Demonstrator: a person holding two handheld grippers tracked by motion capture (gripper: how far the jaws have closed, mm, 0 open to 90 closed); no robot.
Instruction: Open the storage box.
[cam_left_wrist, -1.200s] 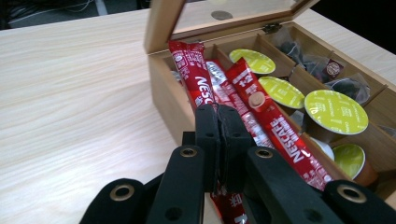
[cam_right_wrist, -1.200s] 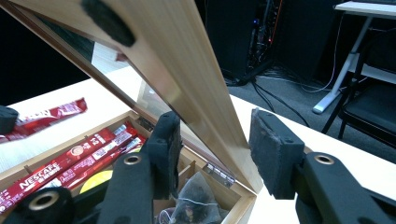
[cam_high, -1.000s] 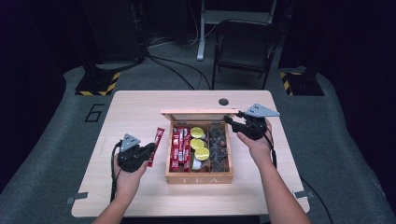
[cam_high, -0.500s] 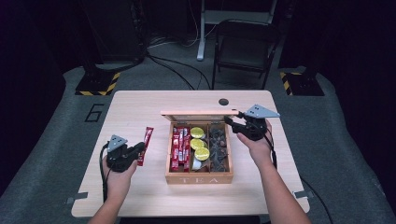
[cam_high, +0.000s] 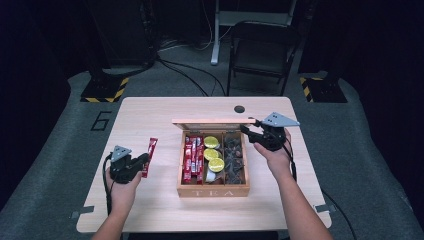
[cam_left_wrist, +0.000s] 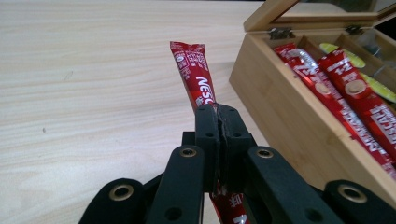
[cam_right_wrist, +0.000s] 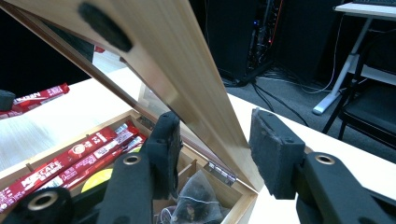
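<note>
Left tongs (cam_high: 145, 161) clamped on the near part of a red stick sachet (cam_left_wrist: 194, 74); its far end points away past the tips and lies low over the worktop (cam_high: 150, 120), well to the side of the tea box (cam_high: 212, 190). A second ago these tongs held the sachet beside the box wall; since then the hand has drawn it outward and down, so one sachet is out of the box and about ready to be set down. More sachets (cam_high: 192, 157) remain in the box compartment nearest the left tongs. Farther off, right tongs (cam_high: 246, 129) have kept their place, pinching the raised lid (cam_right_wrist: 187, 70) edge and holding it open.
</note>
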